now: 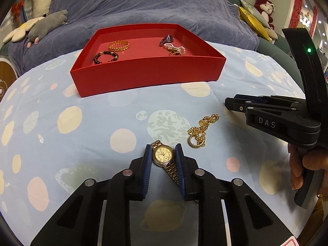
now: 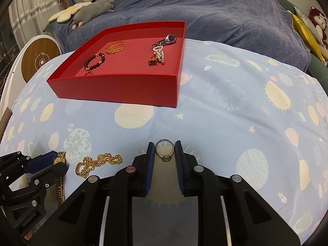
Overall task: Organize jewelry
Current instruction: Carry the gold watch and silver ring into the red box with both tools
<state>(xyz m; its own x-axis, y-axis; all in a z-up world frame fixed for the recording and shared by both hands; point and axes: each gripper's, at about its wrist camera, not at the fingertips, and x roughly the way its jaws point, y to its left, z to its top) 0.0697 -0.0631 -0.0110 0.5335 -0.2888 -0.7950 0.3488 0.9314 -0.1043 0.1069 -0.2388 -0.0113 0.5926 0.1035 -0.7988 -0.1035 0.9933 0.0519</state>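
Observation:
A red tray sits on the planet-print cloth and holds a gold bangle, a dark bead bracelet, a dark watch, a pearl strand and a small ring. My left gripper is shut on a gold watch down at the cloth. A gold bead chain with a ring lies just right of it. My right gripper is shut on a silver ring, near the cloth.
A blue-grey blanket lies heaped behind the tray. Plush toys lie at the back left, and gold cushions with a red doll at the back right. A round white-and-wood device stands off the cloth's left edge.

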